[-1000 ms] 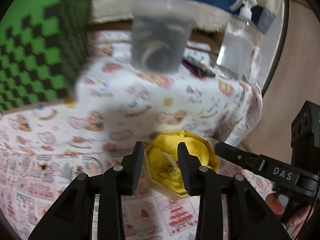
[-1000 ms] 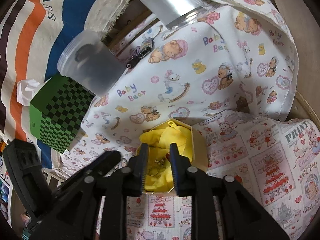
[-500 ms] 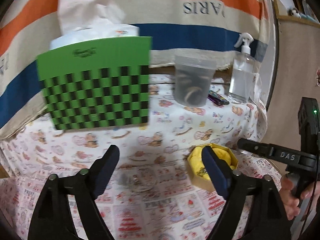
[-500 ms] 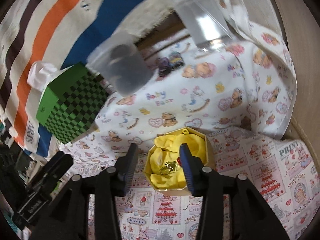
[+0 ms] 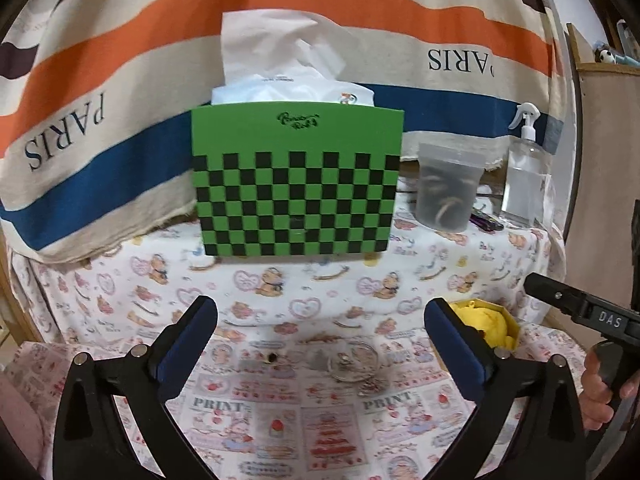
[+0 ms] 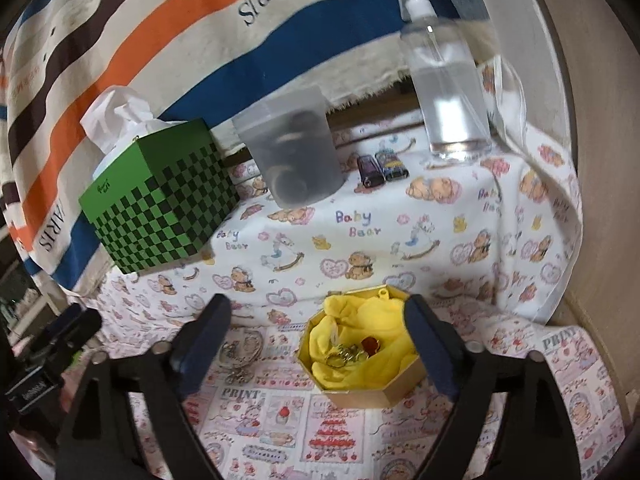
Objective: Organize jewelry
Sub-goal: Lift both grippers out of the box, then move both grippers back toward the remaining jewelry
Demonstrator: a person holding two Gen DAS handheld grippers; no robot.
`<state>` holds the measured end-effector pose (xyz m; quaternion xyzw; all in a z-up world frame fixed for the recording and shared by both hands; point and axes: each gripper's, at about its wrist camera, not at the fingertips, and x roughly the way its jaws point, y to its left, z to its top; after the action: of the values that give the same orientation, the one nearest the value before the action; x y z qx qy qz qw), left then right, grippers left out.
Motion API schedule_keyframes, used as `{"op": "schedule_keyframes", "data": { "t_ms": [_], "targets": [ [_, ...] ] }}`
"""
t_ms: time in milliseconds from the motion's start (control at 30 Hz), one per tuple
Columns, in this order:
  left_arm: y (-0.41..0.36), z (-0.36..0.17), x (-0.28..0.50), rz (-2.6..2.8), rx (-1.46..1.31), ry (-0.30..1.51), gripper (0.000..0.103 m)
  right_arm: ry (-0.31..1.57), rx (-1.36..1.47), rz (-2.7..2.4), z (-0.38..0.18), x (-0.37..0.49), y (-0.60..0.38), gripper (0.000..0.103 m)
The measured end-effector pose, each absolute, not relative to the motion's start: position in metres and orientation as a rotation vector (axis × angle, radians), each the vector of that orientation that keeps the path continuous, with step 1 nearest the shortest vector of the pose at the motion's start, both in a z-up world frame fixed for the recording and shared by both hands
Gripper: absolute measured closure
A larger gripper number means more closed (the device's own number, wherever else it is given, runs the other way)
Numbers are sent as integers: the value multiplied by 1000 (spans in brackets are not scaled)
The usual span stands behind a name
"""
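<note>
Hovering w/ jaws spread, empty: left gripper, right gripper over octagonal gold box, yellow-cloth-lined.

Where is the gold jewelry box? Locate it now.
Right wrist view: the gold jewelry box sits low centre on the tablecloth, right of the loose bracelets.

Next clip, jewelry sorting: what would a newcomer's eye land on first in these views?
Probably the green-and-black checkered tissue box standing at the back of the table in front of the striped PARIS cloth. Next, the gold octagonal box lined in yellow, holding rings and a red piece, between the open right gripper fingers. A small pile of loose jewelry lies left of it, ahead of the open left gripper.
</note>
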<state>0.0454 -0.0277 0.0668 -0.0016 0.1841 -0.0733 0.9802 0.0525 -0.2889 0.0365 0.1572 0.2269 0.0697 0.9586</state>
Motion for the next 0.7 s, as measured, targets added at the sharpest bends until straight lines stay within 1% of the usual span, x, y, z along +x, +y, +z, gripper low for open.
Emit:
{"op": "schedule_keyframes", "data": {
  "t_ms": [167, 300, 467, 700],
  "targets": [
    [-21, 65, 44, -136, 7, 300, 0, 450, 272, 112, 35, 51, -282, 5],
    [-15, 63, 49, -124, 5, 316, 0, 444, 233, 98, 34, 50, -275, 5],
    [-3, 55, 61, -128, -37, 392, 0, 443, 208, 101, 33, 49, -269, 5],
    [-4, 49, 61, -123, -12, 388, 0, 446, 193, 95, 31, 49, -266, 5]
  ]
}}
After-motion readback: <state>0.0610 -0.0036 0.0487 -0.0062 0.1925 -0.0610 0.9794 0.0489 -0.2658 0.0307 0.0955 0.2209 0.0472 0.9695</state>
